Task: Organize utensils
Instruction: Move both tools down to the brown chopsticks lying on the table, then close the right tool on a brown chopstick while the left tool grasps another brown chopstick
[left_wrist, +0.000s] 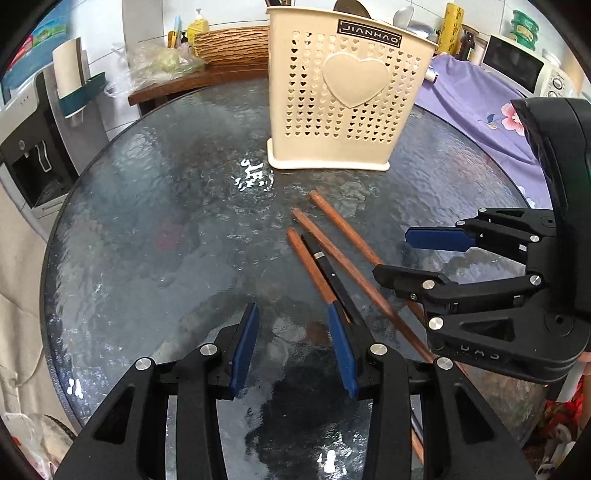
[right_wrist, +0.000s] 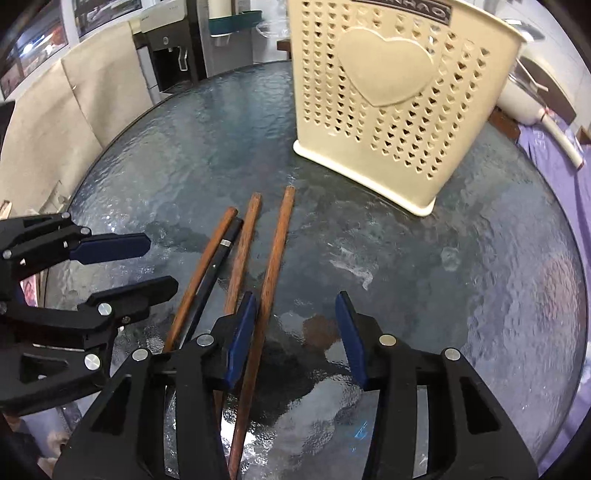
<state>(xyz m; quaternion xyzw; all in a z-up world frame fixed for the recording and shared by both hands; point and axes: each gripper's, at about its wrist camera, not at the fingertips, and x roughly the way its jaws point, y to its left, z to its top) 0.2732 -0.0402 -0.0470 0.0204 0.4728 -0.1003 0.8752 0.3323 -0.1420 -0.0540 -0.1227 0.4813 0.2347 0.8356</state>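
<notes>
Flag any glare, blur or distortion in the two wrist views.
Left wrist view: sharp; strong fisheye bowing of the glass table rim, dark corners; white glare patch on the glass beside the cream utensil holder. Right wrist view: same bowing, holder leans; softer glare streak right of the chopsticks; edges slightly soft.

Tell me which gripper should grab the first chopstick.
Right, probably: the right gripper has the outermost brown chopstick beside its left pad, whereas the left gripper brackets bare glass.
</notes>
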